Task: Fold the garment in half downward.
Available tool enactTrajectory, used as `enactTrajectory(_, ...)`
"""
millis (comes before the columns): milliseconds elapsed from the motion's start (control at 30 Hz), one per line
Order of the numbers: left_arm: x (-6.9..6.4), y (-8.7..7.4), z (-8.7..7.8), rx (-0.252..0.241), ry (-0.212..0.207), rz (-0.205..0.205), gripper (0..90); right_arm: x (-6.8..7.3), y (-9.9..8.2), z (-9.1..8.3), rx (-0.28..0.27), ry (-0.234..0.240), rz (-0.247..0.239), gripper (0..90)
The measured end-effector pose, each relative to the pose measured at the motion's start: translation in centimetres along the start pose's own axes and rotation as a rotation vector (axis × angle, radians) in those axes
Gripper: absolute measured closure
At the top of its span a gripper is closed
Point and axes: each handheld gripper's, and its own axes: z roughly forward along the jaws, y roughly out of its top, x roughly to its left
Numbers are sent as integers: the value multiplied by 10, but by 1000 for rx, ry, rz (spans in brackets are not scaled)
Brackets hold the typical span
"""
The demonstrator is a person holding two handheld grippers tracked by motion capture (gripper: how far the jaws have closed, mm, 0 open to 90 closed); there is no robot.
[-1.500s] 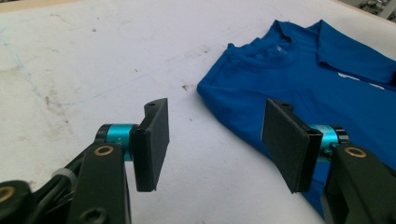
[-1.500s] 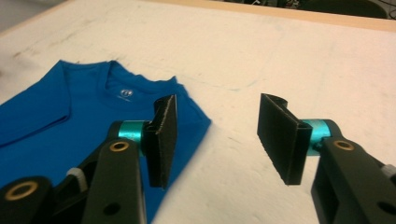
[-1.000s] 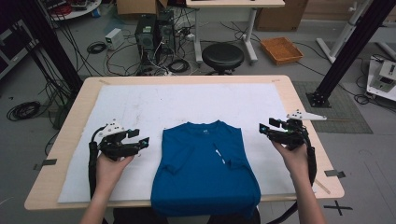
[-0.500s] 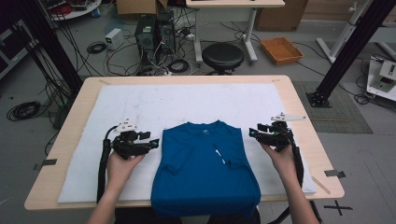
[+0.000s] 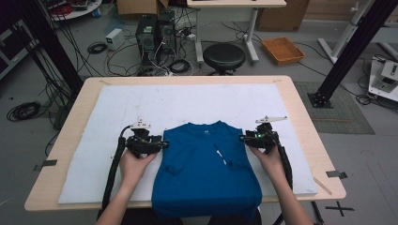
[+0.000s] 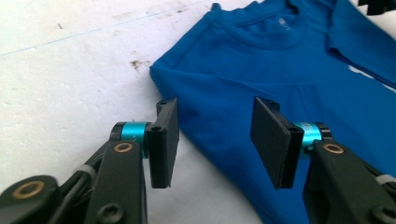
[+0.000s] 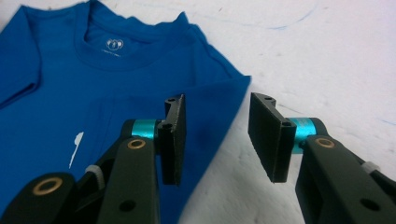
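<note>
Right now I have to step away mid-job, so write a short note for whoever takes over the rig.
Left gripper: open, jaws just been closing, straddling the left edge of the blue T-shirt, not yet pinching it.
Right gripper: open, also closing in, straddling the shirt's right edge below the shoulder.
Shirt: flat on the white mat, collar away from the person, sleeves folded in, hem hanging over the near table edge.
Done: sleeve folds.
Left: probably grip both sides and fold the body.
</note>
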Motion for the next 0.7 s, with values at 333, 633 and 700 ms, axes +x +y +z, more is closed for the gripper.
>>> enactTrajectory(333, 1, 4, 4, 9, 47, 9, 574, 2, 0, 4, 16, -37, -37, 646)
enactTrajectory(633, 10, 48, 26, 4, 16, 40, 535, -8, 38, 16, -6, -7, -41, 627)
enactTrajectory(700, 13, 54, 35, 37, 3, 28, 536, -7, 45, 26, 26, -10, -45, 620)
